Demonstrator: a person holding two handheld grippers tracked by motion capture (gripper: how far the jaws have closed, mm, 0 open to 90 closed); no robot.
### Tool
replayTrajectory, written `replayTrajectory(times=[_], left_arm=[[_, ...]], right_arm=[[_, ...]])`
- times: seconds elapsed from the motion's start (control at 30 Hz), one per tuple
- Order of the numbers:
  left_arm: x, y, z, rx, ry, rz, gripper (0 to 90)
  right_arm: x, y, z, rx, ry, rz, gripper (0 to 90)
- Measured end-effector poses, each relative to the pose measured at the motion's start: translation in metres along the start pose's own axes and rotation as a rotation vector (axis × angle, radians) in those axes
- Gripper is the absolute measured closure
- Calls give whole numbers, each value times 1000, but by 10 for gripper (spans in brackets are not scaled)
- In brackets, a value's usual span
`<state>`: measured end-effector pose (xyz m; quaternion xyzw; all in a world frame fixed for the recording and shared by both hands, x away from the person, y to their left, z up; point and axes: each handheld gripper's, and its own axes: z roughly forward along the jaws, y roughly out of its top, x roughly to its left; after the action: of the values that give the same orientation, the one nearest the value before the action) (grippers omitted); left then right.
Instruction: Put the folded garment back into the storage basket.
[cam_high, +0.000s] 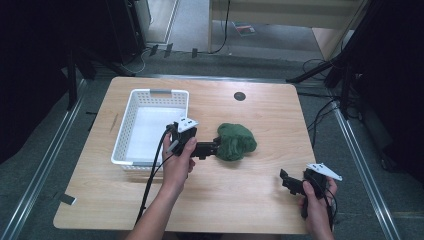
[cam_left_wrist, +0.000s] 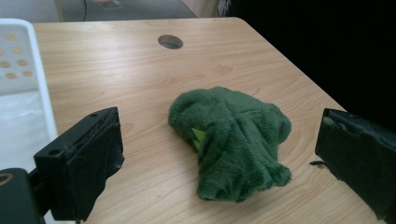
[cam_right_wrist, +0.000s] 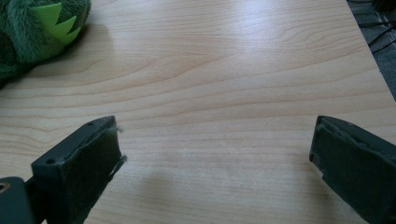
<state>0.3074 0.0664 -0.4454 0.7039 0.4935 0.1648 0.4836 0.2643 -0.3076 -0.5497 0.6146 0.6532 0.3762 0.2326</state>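
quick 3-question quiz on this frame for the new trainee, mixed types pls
1. True or false: the left gripper is shut on the green plush toy.
2. Which thing sits to the left of the toy in the high view: A) white basket, B) a metal bowl, C) a stack of books?
3. Fill in: the right gripper has its jaws ____ over bare table.

Key
1. False. In the left gripper view the jaws stand wide apart with the toy between and ahead of them.
2. A.
3. Open.
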Motion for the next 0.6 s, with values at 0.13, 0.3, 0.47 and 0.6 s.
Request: replayTrajectory(times=[0.13,0.3,0.47,0.6], left_arm=[[-6,0,7,10,-9,9,15],[-12,-2,15,25,-16,16,15],[-16,-4,24,41,-23,12,15],[-19,-7,33,55,-27,15,15]], right_arm=[[0,0,0,1,1,1,19],[-1,0,0,1,3,7,19],[0,0,0,4,4,9,19],[-1,0,0,2,4,8,19]])
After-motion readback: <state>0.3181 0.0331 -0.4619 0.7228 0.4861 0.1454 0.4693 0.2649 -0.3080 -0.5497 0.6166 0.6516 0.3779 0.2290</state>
